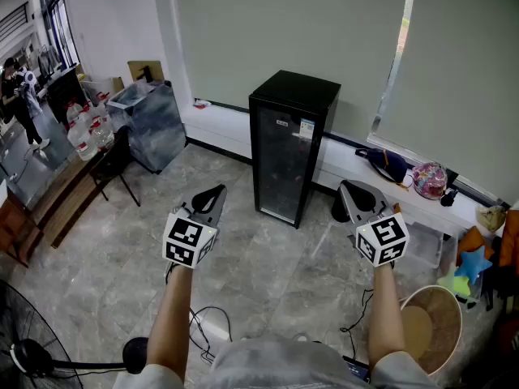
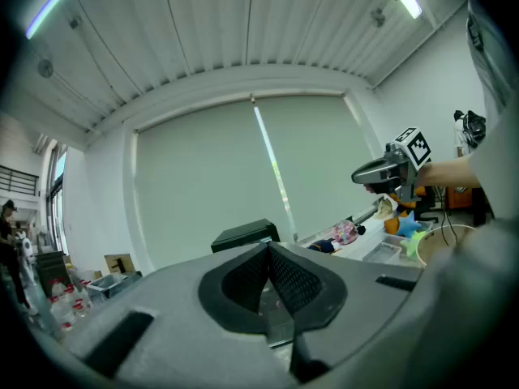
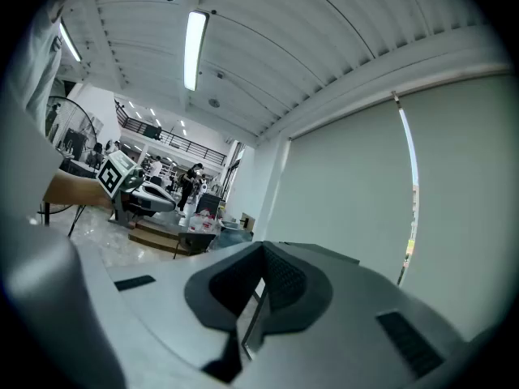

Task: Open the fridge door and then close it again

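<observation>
Left tongs point(image 1: 217, 193) and right tongs point(image 1: 352, 190) are hanging clenched and empty before the fridge point(image 1: 290, 148); unopened, they are risking skidding off its door point(image 1: 280, 168).

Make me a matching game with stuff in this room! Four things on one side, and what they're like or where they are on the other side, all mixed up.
Things:
1. fridge
2. fan
3. left gripper
4. pink patterned thing

What fits:
A. jaws shut, nothing between them
B. lying on the white ledge, to the right of the fridge
C. black, tall, door closed
D. at the bottom left corner of the head view

Right pairs: 1-C, 2-D, 3-A, 4-B
</observation>
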